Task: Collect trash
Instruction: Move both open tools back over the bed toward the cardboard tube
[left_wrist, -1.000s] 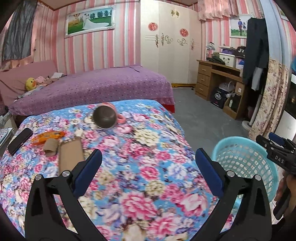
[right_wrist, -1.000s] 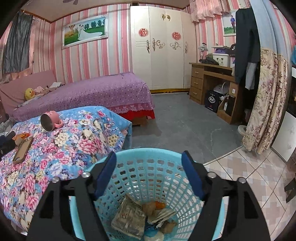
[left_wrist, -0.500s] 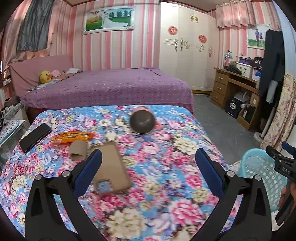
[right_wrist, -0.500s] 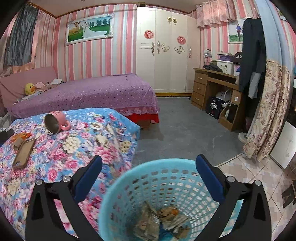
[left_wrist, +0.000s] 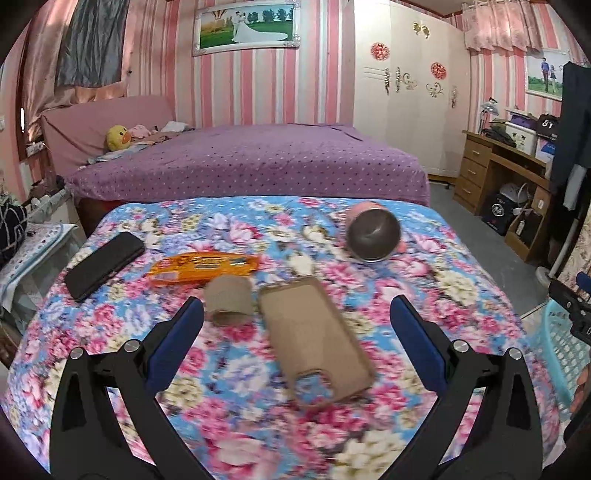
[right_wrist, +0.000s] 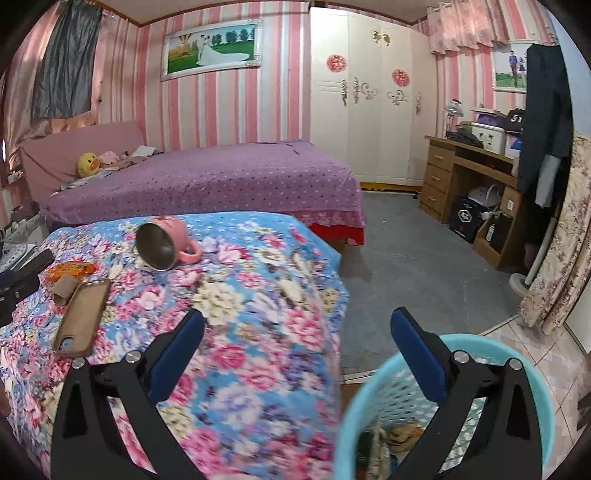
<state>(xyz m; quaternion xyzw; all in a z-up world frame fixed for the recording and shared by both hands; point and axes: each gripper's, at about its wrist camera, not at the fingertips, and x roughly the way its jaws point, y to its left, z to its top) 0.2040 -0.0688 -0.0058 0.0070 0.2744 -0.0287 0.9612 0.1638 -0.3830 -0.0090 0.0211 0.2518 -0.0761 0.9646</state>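
Pink-striped walls and a purple bed (left_wrist: 258, 162) back a floral bedspread (left_wrist: 240, 369) that, read left to right in the left wrist view, carries a black phone (left_wrist: 103, 264) at 10 o'clock, an orange wrapper (left_wrist: 203, 266) and cardboard tube (left_wrist: 229, 301) near 11, a tan phone case (left_wrist: 314, 339) centrally, and a tipped pink mug (left_wrist: 373, 236) at 1. Both the left gripper (left_wrist: 295, 347) and right gripper (right_wrist: 295, 350) hang released and empty. Judging by the scraps already inside the blue basket (right_wrist: 354, 406) at 5 o'clock in the right wrist view, collection is partly done, with wrapper and tube seemingly left.
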